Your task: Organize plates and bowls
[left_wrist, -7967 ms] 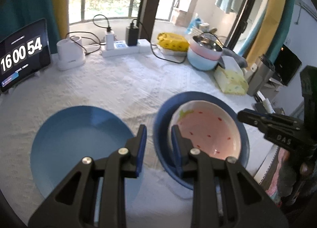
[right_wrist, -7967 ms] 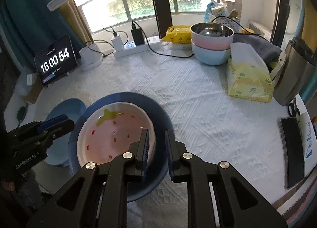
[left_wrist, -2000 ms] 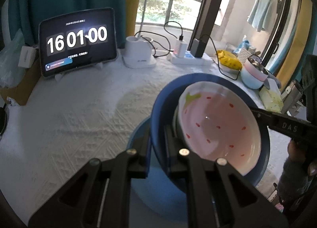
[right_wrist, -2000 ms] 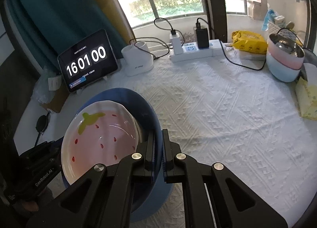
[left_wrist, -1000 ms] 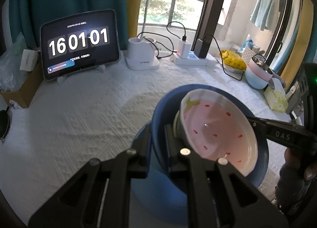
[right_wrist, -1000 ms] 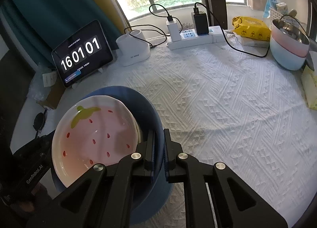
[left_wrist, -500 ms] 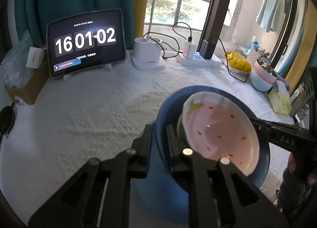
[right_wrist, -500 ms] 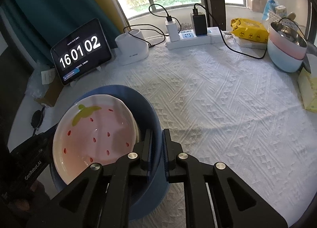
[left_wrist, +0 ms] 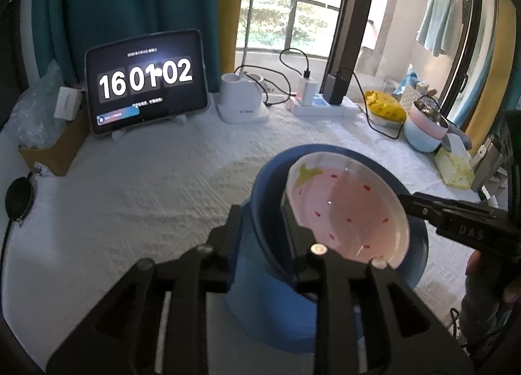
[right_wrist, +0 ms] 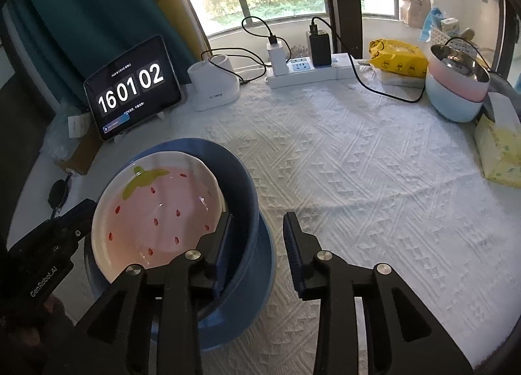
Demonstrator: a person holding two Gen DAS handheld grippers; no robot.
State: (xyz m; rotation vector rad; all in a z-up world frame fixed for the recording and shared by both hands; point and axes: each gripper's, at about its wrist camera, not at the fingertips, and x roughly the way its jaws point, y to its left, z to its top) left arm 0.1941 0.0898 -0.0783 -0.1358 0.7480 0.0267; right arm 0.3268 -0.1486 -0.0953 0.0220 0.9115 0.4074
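Observation:
A pink strawberry-pattern bowl [right_wrist: 162,209] sits inside a dark blue bowl [right_wrist: 242,179], and both rest on a light blue plate [right_wrist: 263,280] on the white tablecloth. My right gripper [right_wrist: 257,238] straddles the dark blue bowl's near rim; its jaws are opening and the outer pad stands clear of the wall. My left gripper [left_wrist: 260,222] straddles the opposite rim of the dark blue bowl [left_wrist: 270,186]. Its jaws are opening too, with the wall loose between them. The strawberry bowl [left_wrist: 345,205] and plate [left_wrist: 270,316] show there as well.
A tablet clock [left_wrist: 146,82], a white lamp base [left_wrist: 242,103] and a power strip [right_wrist: 312,74] with cables line the back. Stacked pink and blue bowls [right_wrist: 456,88] and a yellow tissue pack [right_wrist: 498,153] stand at the right. A cardboard box [left_wrist: 55,147] sits at the left edge.
Both grippers' jaws, shut on the dark blue bowl's rim a second ago, have spread apart. The bowl stack now rests on the light blue plate. Neither hand has shifted much.

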